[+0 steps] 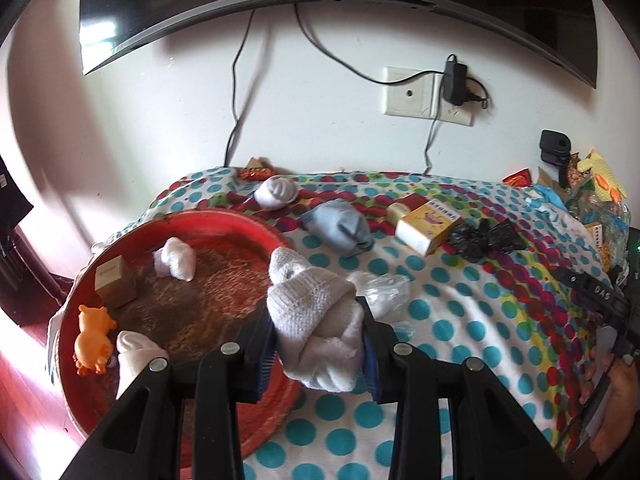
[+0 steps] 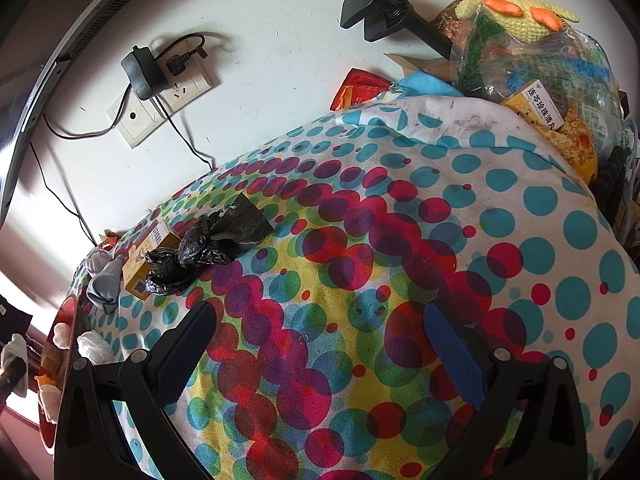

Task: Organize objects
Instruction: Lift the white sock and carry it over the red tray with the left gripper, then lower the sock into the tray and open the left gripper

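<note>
The left hand-held gripper (image 1: 320, 344) pinched a rolled white sock (image 1: 316, 320) beside the red tray (image 1: 224, 220) to its left, loosely enough to risk slipping short; the right hand-held gripper (image 2: 320, 344) stood spread, empty.

A dotted cloth (image 1: 460, 320) covers the counter; on it lie a red tray (image 1: 224, 224), grey sock (image 1: 340, 226), yellow box (image 1: 426, 226) and black bag (image 1: 480, 236).

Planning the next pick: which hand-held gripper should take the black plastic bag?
Right. The right hand-held gripper is open and empty over the cloth, with the black plastic bag ahead of it. The left hand-held gripper is shut on a white sock beside the red tray.
</note>
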